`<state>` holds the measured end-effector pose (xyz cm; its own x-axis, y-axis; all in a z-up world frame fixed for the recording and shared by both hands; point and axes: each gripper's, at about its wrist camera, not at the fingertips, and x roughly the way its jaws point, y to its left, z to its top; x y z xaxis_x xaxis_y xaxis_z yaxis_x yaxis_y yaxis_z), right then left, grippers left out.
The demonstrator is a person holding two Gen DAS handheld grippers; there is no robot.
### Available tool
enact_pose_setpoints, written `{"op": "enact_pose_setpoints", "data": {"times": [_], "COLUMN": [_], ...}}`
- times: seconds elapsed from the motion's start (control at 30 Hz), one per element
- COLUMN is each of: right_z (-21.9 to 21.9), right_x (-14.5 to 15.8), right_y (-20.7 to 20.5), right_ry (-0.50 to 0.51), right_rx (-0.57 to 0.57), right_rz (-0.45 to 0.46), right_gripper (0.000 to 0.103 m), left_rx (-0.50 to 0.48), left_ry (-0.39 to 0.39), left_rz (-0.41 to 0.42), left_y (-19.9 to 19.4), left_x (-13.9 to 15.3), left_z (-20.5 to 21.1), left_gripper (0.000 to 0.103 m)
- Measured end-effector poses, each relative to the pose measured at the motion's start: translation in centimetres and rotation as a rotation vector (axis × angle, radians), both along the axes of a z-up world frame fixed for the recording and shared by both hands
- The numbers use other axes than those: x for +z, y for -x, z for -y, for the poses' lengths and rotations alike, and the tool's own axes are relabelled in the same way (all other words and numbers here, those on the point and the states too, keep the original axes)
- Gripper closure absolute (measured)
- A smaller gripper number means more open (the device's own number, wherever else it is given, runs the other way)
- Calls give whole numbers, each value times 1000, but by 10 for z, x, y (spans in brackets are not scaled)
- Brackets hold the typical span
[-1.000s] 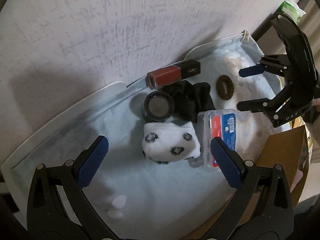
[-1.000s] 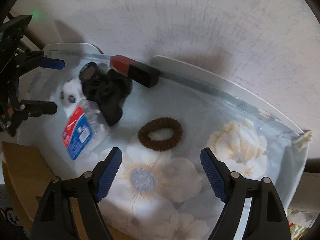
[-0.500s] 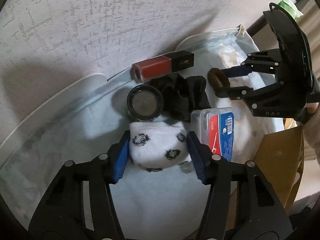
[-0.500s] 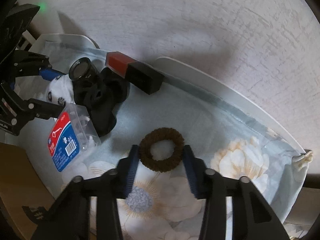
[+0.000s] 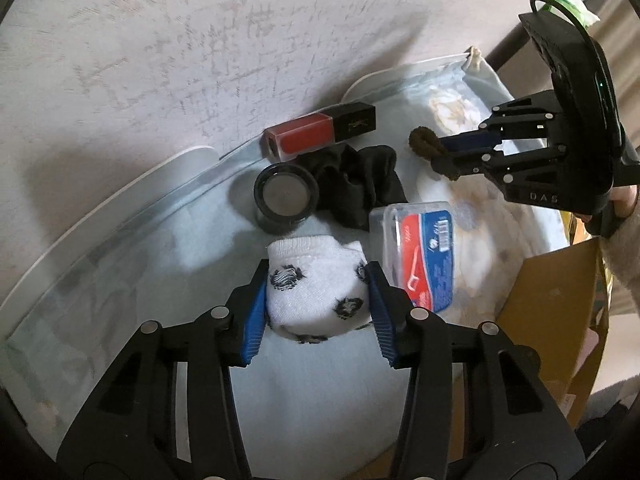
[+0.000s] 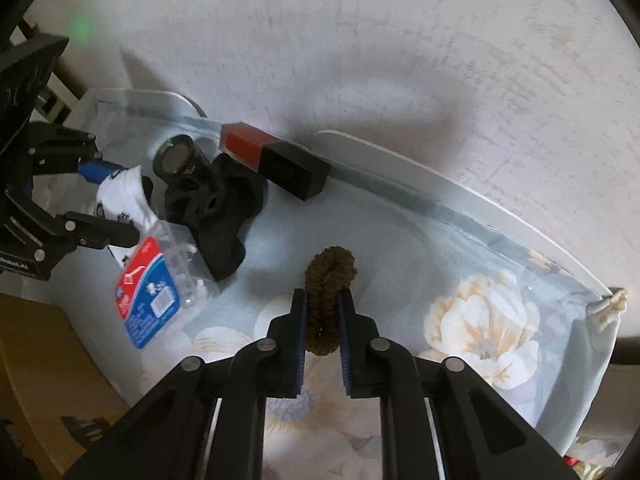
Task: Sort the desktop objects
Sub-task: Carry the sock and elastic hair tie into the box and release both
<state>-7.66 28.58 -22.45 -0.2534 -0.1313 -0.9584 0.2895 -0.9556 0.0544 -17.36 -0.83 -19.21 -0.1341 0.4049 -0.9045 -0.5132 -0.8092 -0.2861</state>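
My left gripper (image 5: 316, 280) is shut on a white sock with black spots (image 5: 316, 284), squeezed between its blue pads. The sock also shows in the right wrist view (image 6: 124, 196). My right gripper (image 6: 322, 304) is shut on a brown hair tie (image 6: 326, 300), pinched into a narrow loop; it shows in the left wrist view too (image 5: 426, 144). On the cloth lie a red and black lip gloss box (image 5: 320, 134), a round black jar (image 5: 286, 194), a black sock (image 5: 360, 188) and a clear floss pick case (image 5: 420, 252).
A floral cloth (image 6: 480, 320) covers the white table (image 6: 400, 160) against a textured wall. A brown cardboard box (image 5: 556, 320) stands at the table's right in the left wrist view, and at lower left in the right wrist view (image 6: 44, 360).
Both grippers moved forward and closed. The left one took hold of the spotted sock. The right one closed on the brown hair tie and squeezed it flat.
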Motion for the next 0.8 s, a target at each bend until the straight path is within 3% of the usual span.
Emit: {"op": "enact_pose_setpoints", "data": {"times": [0.17, 0.33, 0.53, 0.67, 0.8], "right_z": [-6, -11, 21, 44, 62], "right_x": [24, 64, 130, 162, 172], "right_y": [-18, -45, -64, -94, -113], "right_ry": [15, 57, 114, 146, 184], "right_rx": [-4, 8, 80, 167, 246], "right_rz": [-29, -83, -157, -193, -213], "right_gripper": [90, 90, 90, 90, 90], "left_rx": [50, 120, 202, 234, 268], "left_ry": [-15, -51, -75, -50, -34], "left_rz": [-26, -99, -195, -248, -270], "left_y": [-7, -24, -69, -109, -147], "left_x": [28, 75, 137, 159, 167], "left_z": [16, 33, 47, 36, 26], "left_gripper": [61, 61, 61, 61, 61]}}
